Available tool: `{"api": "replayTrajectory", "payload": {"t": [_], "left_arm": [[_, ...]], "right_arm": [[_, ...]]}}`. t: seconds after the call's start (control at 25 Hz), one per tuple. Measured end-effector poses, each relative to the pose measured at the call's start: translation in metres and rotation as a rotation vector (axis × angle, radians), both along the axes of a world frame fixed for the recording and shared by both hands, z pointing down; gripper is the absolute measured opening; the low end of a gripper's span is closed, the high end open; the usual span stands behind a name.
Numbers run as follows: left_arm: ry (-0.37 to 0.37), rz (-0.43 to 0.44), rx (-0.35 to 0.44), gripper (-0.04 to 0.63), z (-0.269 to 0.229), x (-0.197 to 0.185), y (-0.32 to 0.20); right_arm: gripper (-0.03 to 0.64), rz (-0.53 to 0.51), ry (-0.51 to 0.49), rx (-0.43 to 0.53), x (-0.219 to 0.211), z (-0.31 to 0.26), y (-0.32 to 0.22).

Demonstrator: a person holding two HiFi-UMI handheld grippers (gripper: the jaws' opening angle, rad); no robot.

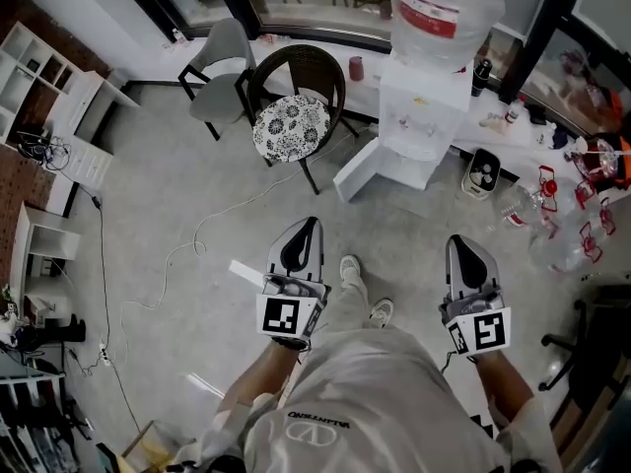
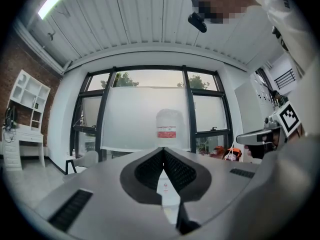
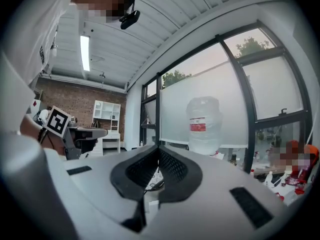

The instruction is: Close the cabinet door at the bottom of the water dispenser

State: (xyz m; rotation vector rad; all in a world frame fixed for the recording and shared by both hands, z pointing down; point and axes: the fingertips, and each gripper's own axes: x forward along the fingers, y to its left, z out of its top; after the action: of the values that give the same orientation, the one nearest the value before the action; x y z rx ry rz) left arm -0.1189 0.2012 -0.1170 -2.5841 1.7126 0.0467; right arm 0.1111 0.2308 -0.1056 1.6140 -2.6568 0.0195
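My left gripper (image 1: 313, 223) and right gripper (image 1: 456, 240) are both held out level in front of me, each with its fingers pressed together and nothing between them. The water dispenser (image 1: 426, 116) stands well ahead of me against the window wall. The cabinet door (image 1: 356, 171) at its foot hangs wide open, swung out to the left as I look down at it, so the job has not started and I have floor to cross first. A loose cable (image 1: 196, 230) snakes over the floor to my left, and I could catch a foot in it if I drift that way. The wicker chair (image 1: 296, 72) sits just beside the open door, so a careless reach from that side might knock my left gripper against its legs. Closed fingers give me only a narrow tip to push with, and I expect it could skate off the smooth panel or its edge. A hard shove is the worse risk, because the big bottle (image 1: 446, 8) on top makes the dispenser top-heavy, and a slammed door might rock it or bounce back open.
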Motion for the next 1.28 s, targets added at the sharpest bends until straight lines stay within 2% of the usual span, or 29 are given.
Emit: {"api": "replayTrajectory", "payload": {"t": [0.32,0.56,0.84,1.0,1.28], "left_arm": [[0.045,0.002,-0.013,0.005,0.015,-0.017,-0.040],[0.042,0.025,-0.025,0.005,0.028,-0.037,-0.083],[0.017,0.096,-0.028,0.005,0.035,-0.036,-0.141],[0.029,0.142,-0.083,0.005,0.058,-0.032,-0.165],[0.022,0.151,-0.121,0.005,0.091,-0.026,-0.188]], "right_arm": [[0.014,-0.064,0.008,-0.032,-0.041,0.012,-0.036],[0.014,-0.071,0.001,-0.061,-0.067,0.018,-0.082],[0.014,-0.074,-0.016,-0.083,-0.096,0.028,-0.148],[0.014,-0.077,-0.006,-0.064,-0.110,0.035,-0.180],[0.014,-0.115,-0.014,-0.075,-0.123,0.052,-0.210]]}}
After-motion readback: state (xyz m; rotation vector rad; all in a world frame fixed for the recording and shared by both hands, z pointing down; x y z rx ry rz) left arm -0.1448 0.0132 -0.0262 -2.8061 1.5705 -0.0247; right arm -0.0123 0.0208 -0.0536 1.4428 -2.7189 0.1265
